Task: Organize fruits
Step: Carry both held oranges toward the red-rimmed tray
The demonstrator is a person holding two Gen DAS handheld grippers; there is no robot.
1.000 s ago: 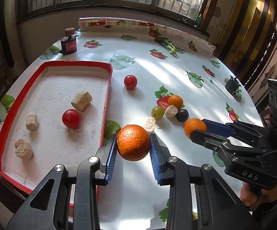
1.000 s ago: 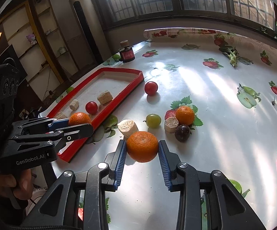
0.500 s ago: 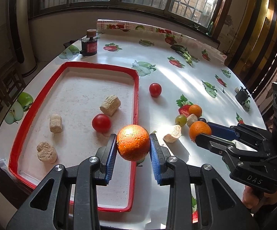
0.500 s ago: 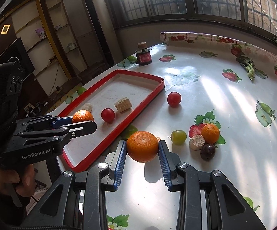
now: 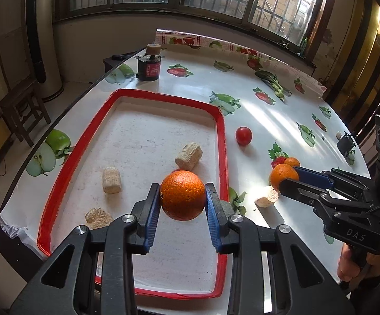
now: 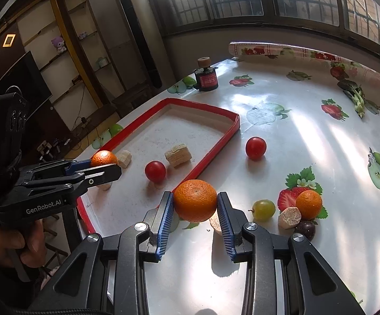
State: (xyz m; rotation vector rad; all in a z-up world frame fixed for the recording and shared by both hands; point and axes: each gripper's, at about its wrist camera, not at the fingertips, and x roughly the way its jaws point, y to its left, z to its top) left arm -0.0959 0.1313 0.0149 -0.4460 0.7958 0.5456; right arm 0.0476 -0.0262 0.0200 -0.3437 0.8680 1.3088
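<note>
The left gripper point(image 5: 182, 201) has its blue fingers point(image 5: 152, 216) squeezed tight on a big orange point(image 5: 182, 194), up over the near part of the red tray point(image 5: 220, 136). The right gripper point(image 6: 195, 211) is squeezed on another orange point(image 6: 195, 200), up over the table point(image 6: 308, 141) just right of the tray's near edge.

In the tray lie tan cork bits point(image 5: 111, 179) and a red tomato point(image 6: 155, 171). Right of the tray sit a green grape point(image 6: 263, 209), a small orange point(image 6: 308, 204) and a dark plum point(image 6: 305, 230). Farther off is a second tomato point(image 6: 255, 148). At the far left edge stands a dark jar point(image 5: 149, 64).
</note>
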